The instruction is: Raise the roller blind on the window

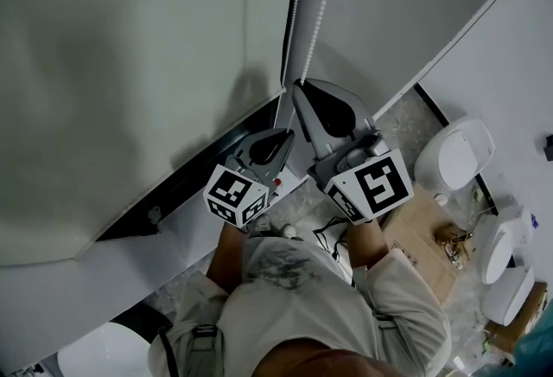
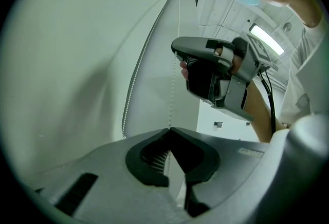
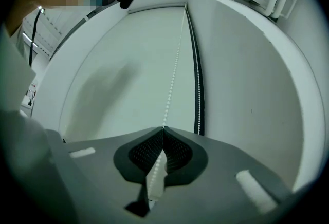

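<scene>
1. In the head view the bead chain [image 1: 313,16] leaves the frame at 12 o'clock, so its upper end is cut off. The marker cubes [image 1: 235,194] cover the gripper handles.
2. The left gripper [image 2: 169,129] has its jaws closed on one strand of the bead chain. The beads vanish between the dark pads.
3. The right gripper [image 3: 163,129], at 1 o'clock from the left gripper in the head view, is clamped on the chain too. The chain shows as a pale line between its pads.
4. The roller blind [image 3: 123,69] is a plain, pale, smooth sheet with a soft shadow on it. It fills the right gripper view from 9 to 12 o'clock, and the chain hangs near its right edge beside a dark frame strip [image 3: 198,79].
</scene>
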